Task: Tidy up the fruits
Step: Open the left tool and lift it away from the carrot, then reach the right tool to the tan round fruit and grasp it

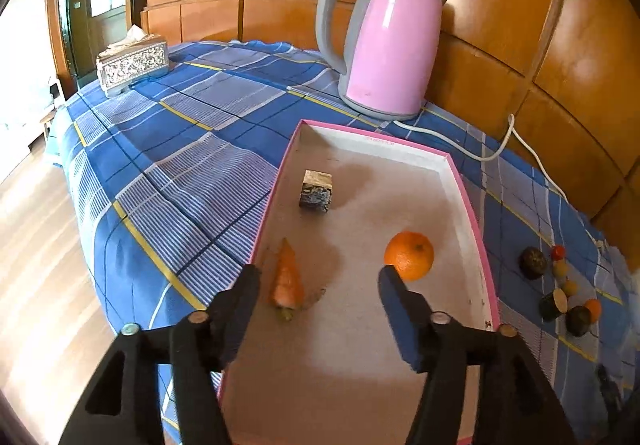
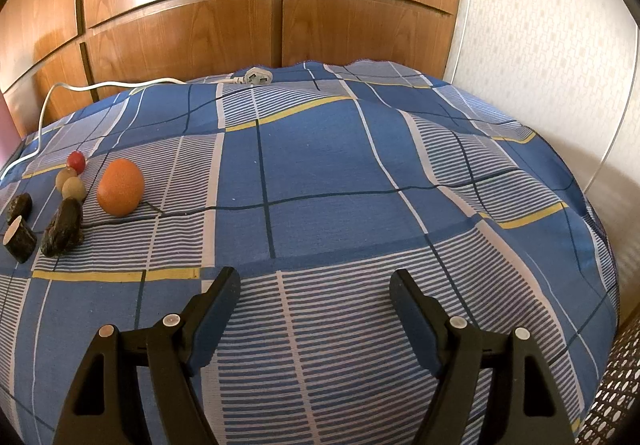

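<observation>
Roughly, by item:
Surface: counter under a blue plaid cloth with white stripes and thin yellow lines; woven, slightly rumpled.
Tray: shallow rectangular cardboard tray, pink rim, white inner walls, matte greyish floor.
Tray contents: round dimpled orange near the right wall; tapered carrot piece with a green stub, near the left wall; small dark patterned cube further back. All three apart from each other.
Left gripper: black plastic fingers with blue pads, spread apart over the tray, gripping nothing; carrot piece just inside the left finger, orange by the right fingertip.
Right gripper: same build, fingers spread wide above bare cloth, nothing between them.
Loose fruit: smooth egg-shaped orange fruit on the cloth, left of the right gripper, beside a small red ball, two tan balls, and dark rough chunks, one cut flat and pale.
Kettle: glossy pink kettle, grey handle and base, behind the tray; white cord trailing off.
Tissue box: embossed silver tissue box at the far left corner.
Backdrop: polished wood panels.
</observation>
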### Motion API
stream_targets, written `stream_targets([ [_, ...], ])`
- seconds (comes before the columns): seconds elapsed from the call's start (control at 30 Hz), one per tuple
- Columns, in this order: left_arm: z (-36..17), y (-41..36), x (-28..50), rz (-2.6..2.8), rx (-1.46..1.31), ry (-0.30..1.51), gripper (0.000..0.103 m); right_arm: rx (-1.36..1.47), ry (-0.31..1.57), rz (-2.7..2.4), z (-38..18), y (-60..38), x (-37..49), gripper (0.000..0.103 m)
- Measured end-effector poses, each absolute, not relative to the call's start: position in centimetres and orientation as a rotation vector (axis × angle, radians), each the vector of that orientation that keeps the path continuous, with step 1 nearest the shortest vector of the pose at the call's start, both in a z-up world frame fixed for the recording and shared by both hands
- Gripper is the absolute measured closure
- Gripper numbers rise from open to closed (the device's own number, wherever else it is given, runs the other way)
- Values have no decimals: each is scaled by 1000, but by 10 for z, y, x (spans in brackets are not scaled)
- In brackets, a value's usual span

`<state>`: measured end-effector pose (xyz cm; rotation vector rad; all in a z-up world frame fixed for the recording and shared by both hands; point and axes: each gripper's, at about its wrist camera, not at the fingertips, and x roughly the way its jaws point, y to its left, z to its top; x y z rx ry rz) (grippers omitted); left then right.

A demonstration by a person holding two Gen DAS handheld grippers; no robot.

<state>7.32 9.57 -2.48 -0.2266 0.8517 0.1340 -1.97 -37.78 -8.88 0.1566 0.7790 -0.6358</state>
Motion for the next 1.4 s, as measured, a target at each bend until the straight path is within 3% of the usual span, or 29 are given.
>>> stream_targets([
  [0.13,-26,91,67,139,-222,851,36,166,778,-633,-89,-378,-20,25],
  [0.37,-23,85,53,140,-207,808,17,183,775,-630,-89,-381,-21,23],
  [0.63,-27,79,49,131,-213,822,17,202,797,-644,-88,-385,-19,17],
  [0.77,-27,79,48,118,-214,822,9,204,823,-636,-86,-388,-17,18],
  [0.87,-28,80,46,113,-213,817,4,228,851,-603,-80,-389,-11,25],
  [1.1,-28,83,43,113,-215,808,0,220,817,-464,-54,-368,12,26],
  [1.4,-26,83,41,91,-214,793,0,121,829,-176,-30,-310,74,48],
])
